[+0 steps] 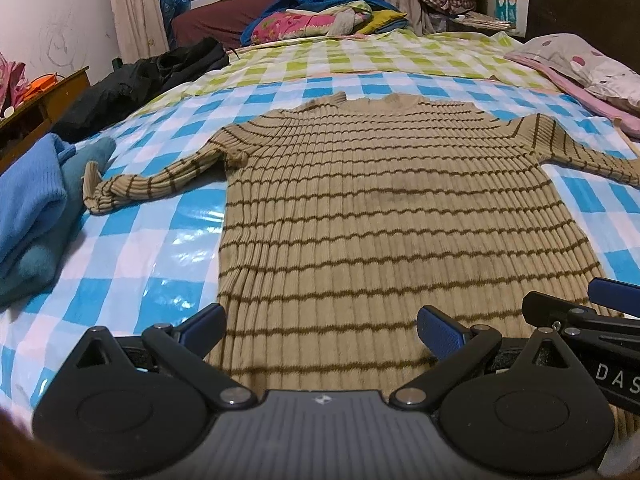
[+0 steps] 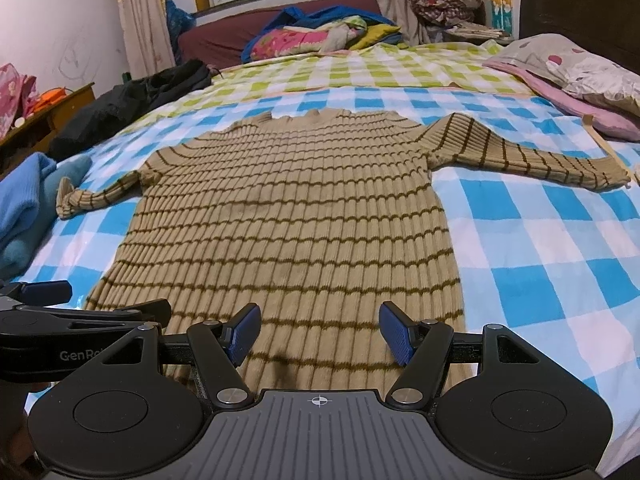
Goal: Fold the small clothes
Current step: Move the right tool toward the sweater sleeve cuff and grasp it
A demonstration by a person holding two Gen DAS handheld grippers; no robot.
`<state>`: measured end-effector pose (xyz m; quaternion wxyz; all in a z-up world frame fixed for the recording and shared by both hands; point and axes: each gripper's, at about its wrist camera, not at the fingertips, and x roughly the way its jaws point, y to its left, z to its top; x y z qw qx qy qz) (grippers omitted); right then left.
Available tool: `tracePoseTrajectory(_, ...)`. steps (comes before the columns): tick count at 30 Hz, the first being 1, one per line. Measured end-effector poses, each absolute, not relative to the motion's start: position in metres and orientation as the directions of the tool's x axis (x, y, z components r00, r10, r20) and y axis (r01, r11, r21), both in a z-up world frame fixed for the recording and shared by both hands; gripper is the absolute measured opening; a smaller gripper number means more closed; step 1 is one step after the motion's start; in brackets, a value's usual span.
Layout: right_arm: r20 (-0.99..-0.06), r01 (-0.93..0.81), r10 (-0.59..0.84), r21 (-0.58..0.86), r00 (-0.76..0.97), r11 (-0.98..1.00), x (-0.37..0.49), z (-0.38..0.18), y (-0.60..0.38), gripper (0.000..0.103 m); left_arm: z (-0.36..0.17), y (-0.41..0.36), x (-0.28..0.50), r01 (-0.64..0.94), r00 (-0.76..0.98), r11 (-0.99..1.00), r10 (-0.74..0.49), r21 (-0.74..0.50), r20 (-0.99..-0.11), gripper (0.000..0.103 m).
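Checked sheet (image 1: 168, 240), black jacket (image 1: 132, 84) at left, spotted pillow (image 2: 576, 64) at right

white lettering "das" is legible on the black right claw (image 1: 580, 312) body; "genro", cut off, is legible on the black left claw (image 2: 100, 312) body.
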<state>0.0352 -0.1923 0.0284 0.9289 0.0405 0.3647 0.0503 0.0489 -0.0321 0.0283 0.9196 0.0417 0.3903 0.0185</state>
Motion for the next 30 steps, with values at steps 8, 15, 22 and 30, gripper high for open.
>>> tracePoseTrajectory(8, -0.666, -0.048, 0.118, 0.122, 0.736, 0.991, 0.046, 0.029, -0.202, 0.066, 0.031, -0.044, 0.062, 0.004, 0.699, 0.993, 0.08, 0.115, -0.71, 0.103)
tracePoseTrajectory(15, -0.662, -0.046, 0.133, 0.147, 0.737, 0.988, 0.065, 0.025, -0.213, 0.066, 0.031, -0.056, 0.082, -0.007, 0.695, 0.991, 0.1, 0.132, -0.712, 0.103)
tracePoseTrajectory(22, -0.649, -0.023, 0.137, 0.181, 0.748, 0.983, 0.088, 0.023, -0.229, 0.066, 0.026, -0.075, 0.111, 0.015, 0.682, 0.985, 0.116, 0.172, -0.722, 0.103)
tracePoseTrajectory(30, -0.641, -0.004, 0.122, 0.182, 0.758, 0.983, 0.108, 0.024, -0.241, 0.066, 0.028, -0.087, 0.132, 0.024, 0.688, 0.984, 0.113, 0.178, -0.717, 0.103)
